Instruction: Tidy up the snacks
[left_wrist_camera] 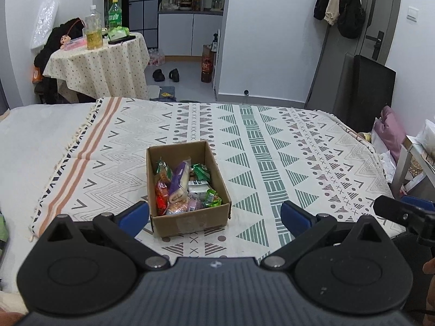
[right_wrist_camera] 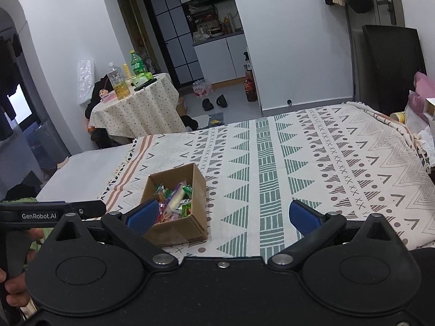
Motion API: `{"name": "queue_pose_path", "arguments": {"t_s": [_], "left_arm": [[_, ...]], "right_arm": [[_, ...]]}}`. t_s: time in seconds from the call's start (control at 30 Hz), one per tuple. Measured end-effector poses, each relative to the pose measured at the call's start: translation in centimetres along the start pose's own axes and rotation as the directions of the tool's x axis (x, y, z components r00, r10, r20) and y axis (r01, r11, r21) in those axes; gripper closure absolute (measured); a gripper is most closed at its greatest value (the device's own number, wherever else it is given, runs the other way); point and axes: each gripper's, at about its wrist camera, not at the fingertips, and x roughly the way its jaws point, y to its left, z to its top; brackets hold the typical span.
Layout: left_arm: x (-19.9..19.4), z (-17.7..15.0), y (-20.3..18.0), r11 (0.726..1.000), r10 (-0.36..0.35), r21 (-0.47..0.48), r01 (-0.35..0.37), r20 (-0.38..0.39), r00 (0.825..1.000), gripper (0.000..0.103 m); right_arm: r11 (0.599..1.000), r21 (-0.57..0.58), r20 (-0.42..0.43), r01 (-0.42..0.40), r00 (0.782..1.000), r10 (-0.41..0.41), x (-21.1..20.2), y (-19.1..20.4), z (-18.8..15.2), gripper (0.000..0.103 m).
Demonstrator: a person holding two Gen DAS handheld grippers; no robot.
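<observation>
Left gripper (left_wrist_camera: 214, 214): blue pads spread wide, nothing between them. Right gripper (right_wrist_camera: 223, 217): same, spread and empty; its left pad overlaps the box's near corner in view, contact can't tell.

Just ahead of the left gripper, slightly left of its centre line, sits the cardboard box (left_wrist_camera: 190, 221) w/ the snacks (left_wrist_camera: 185, 187) inside; from the right gripper it lies ahead-left. No loose packets seen on the blanket (left_wrist_camera: 272, 163), so snacks lie gathered in the box, which fits a finished sort or a box still to be emptied and arranged.

Handling, judged: packets look light, soft, crinkly film, prob. slippery; contents may crush, so pinch gently at a sealed end or across a flat body, not the puffed middle. Box is thin card, open top; walls would flex, so grip a wall near a corner.

Room: blanket is soft, box could tip or slide. Wide open blanket ahead-right of both tools; further left, the fringe edge, beyond the far edge, floor.
</observation>
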Motion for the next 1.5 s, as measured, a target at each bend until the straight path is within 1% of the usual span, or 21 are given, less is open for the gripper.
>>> {"name": "queue_pose_path", "arguments": {"t_s": [0.23,0.53,0.97,1.5], "left_arm": [[-1.4,-0.8,-0.2,1.000,-0.003,0.008,0.003,0.018,1.000,0.001],[-2.5,-1.4,-0.1,1.000,-0.001,0.007,0.001,0.033,0.999,0.001],[-2.3,-1.4,0.4,1.000,0.000,-0.007,0.000,0.026,1.000,0.001],[-2.3,-1.6,0.5,1.000,-0.002,-0.006,0.002,0.025,1.000,0.001]], "right_arm": [[1.000,-0.030,0.018,-0.004,1.000,0.005,-1.5,0.8,-0.3,0.000],[0.999,-0.053,0.026,-0.009,1.000,0.011,-2.4,1.4,-0.7,0.000],[0.999,-0.054,0.013,0.000,1.000,0.000,-2.2,1.5,-0.9,0.000],[0.998,-0.063,0.018,0.011,1.000,-0.009,-2.3,1.7,-0.6,0.000]]}}
